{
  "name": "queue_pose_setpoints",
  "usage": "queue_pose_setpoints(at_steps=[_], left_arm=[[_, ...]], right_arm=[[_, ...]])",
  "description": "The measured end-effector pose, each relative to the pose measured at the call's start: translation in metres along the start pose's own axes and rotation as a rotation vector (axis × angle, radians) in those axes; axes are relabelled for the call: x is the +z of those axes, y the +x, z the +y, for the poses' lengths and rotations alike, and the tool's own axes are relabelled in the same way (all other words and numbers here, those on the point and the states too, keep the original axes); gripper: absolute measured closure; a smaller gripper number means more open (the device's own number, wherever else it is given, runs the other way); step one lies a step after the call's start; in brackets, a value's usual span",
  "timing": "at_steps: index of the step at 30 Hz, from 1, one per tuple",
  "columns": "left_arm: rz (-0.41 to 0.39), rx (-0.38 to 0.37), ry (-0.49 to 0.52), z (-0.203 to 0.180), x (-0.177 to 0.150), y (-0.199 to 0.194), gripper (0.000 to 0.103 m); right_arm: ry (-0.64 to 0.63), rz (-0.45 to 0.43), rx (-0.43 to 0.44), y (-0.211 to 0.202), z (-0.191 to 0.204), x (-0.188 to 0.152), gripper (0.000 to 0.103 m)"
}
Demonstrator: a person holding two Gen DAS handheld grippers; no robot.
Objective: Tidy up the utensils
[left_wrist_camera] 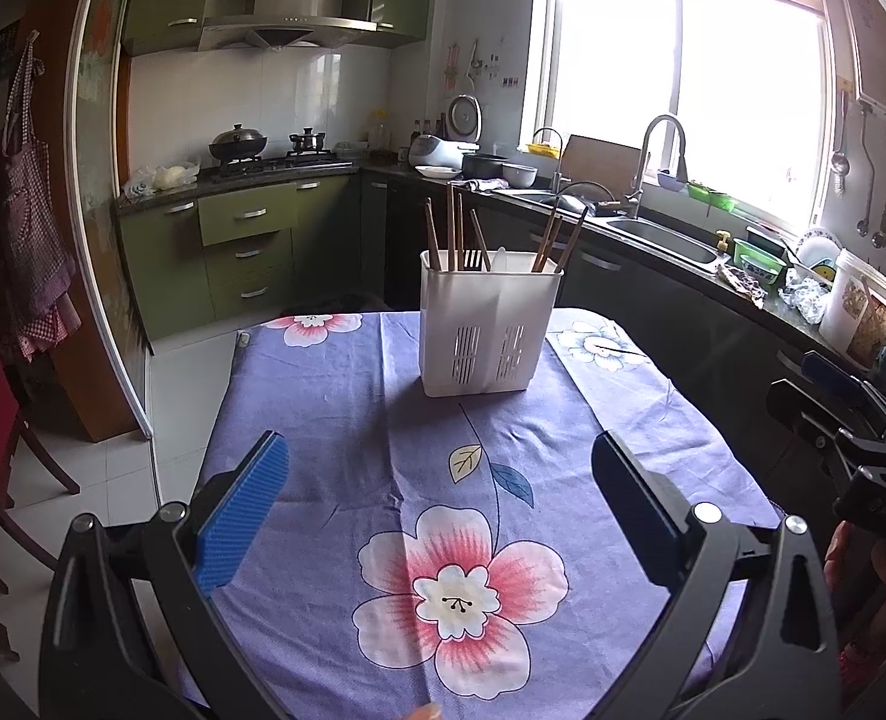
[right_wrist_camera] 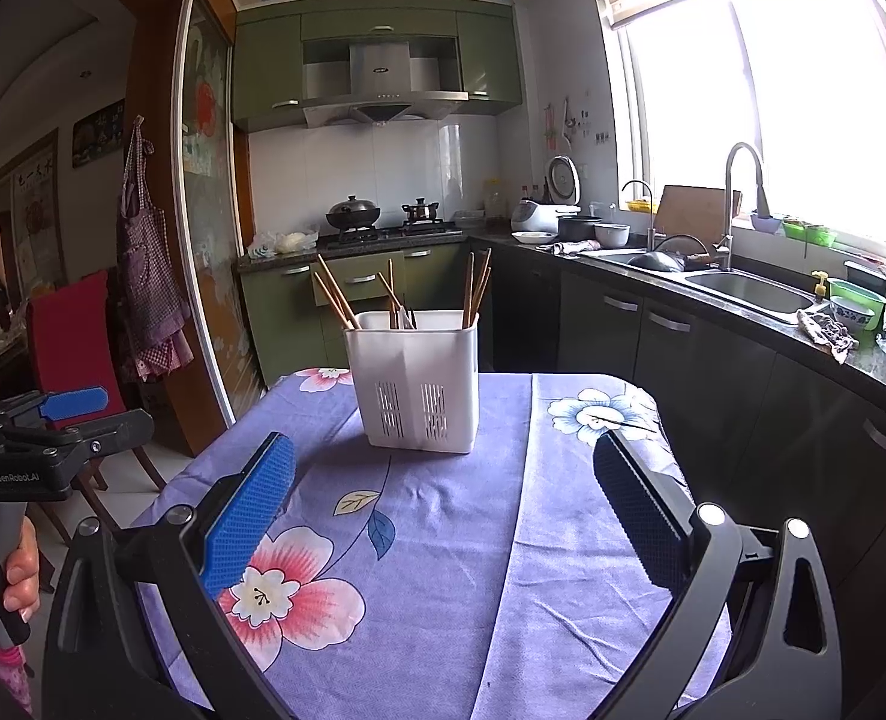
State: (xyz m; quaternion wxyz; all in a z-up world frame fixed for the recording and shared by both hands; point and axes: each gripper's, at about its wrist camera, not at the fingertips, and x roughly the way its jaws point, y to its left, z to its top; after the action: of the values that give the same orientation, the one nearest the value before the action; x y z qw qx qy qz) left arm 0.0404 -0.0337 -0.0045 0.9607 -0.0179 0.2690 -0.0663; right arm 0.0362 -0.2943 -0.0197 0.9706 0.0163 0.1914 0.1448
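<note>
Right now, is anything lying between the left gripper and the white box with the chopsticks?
No. In the left wrist view, only flowered tablecloth shows between the open left gripper and the white utensil holder.

both wrist views face the caddy (left_wrist_camera: 481, 330) across the tablecloth (left_wrist_camera: 335, 420), side by side.

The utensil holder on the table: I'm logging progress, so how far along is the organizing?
Looks done: chopsticks and a fork stand in the white utensil holder, and no loose utensils show on the floral tablecloth. In hand: nothing; the left hand-held gripper and right hand-held gripper are both open and empty. Left: apparently nothing visible, possibly just tidying.
</note>
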Motion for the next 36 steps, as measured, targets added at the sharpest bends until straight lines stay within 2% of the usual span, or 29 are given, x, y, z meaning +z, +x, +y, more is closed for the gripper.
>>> queue_pose_setpoints(at_steps=[8, 18, 29, 36], left_arm=[[-0.002, 0.014, -0.003, 0.003, 0.000, 0.000, 0.007], [0.023, -0.008, -0.017, 0.004, 0.000, 0.005, 0.007], [-0.014, 0.001, -0.002, 0.004, 0.002, 0.003, 0.007], [0.001, -0.071, -0.033, 0.010, 0.003, 0.006, 0.007]], right_arm=[[0.001, 0.004, 0.001, 0.003, 0.001, -0.002, 0.005], [0.003, 0.008, 0.001, 0.005, 0.001, -0.002, 0.005], [0.006, 0.017, -0.001, 0.010, 0.003, -0.006, 0.005], [0.014, 0.025, 0.006, 0.015, 0.002, -0.007, 0.005]])
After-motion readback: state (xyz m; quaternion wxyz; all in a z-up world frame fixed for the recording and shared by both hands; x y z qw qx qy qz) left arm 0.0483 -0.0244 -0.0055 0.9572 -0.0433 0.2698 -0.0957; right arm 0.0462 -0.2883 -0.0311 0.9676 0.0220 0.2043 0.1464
